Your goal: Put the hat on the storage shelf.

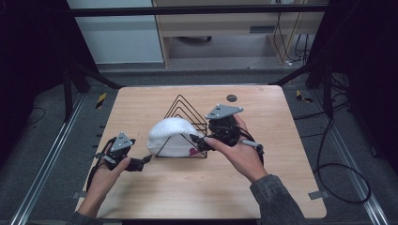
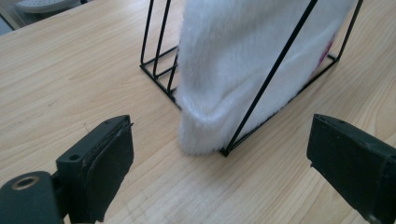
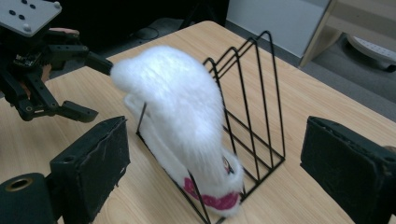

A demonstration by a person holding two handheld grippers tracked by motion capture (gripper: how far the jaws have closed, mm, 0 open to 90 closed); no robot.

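The left gripper (image 1: pixel 146 161) and right gripper (image 1: pixel 196 141) both stand wide open, with nothing between their black, fabric-faced pads, one at each end of a fluffy white hat (image 1: pixel 170 135). No earlier view bears on that. The hat is soft and dome-shaped, and sits slotted in the nearest bay of a black wire rack (image 1: pixel 187 110) of triangular frames on the pale wooden table (image 1: pixel 263 187), its long axis running across the table between the grippers. A pink mark (image 3: pixel 211 199) on its band is too blurred to read.
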